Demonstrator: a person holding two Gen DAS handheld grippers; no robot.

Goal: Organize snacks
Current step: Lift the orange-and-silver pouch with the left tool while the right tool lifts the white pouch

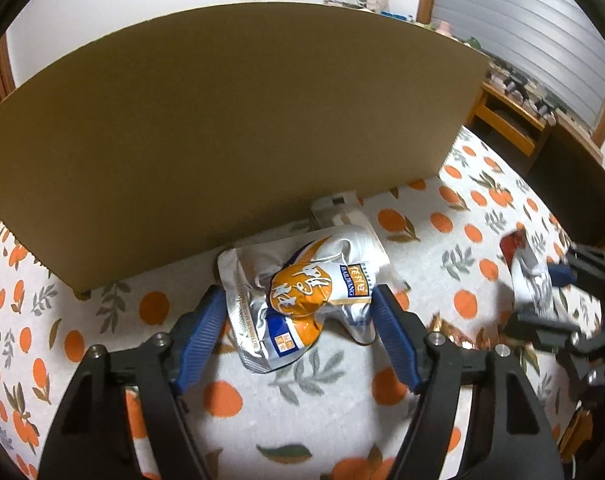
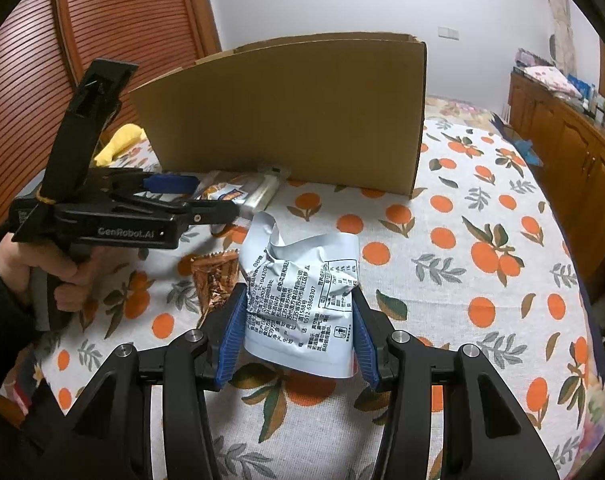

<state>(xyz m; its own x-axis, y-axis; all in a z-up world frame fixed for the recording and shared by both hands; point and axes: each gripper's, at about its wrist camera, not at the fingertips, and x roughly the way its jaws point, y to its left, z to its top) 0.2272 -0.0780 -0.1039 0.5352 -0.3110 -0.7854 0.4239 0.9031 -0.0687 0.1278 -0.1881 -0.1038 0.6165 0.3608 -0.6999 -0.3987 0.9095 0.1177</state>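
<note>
My left gripper point(image 1: 298, 300) is closed on an orange, silver and blue snack pouch point(image 1: 302, 292), its blue pads pressing both sides of the crumpled pack, just in front of the cardboard box point(image 1: 230, 120). My right gripper point(image 2: 296, 300) is shut on a silver packet with printed black text point(image 2: 302, 300) and holds it above the tablecloth. In the right wrist view the left gripper point(image 2: 198, 200) shows at left with its pouch point(image 2: 222, 192). In the left wrist view the right gripper point(image 1: 558, 292) shows at far right with its packet point(image 1: 530, 268).
A brown foil snack point(image 2: 216, 280) lies on the orange-print tablecloth point(image 2: 482, 248) between the grippers. Another silver packet point(image 2: 264, 190) lies against the box's base. A yellow object point(image 2: 118, 140) sits left of the box. Wooden cabinets point(image 2: 562, 140) stand at right.
</note>
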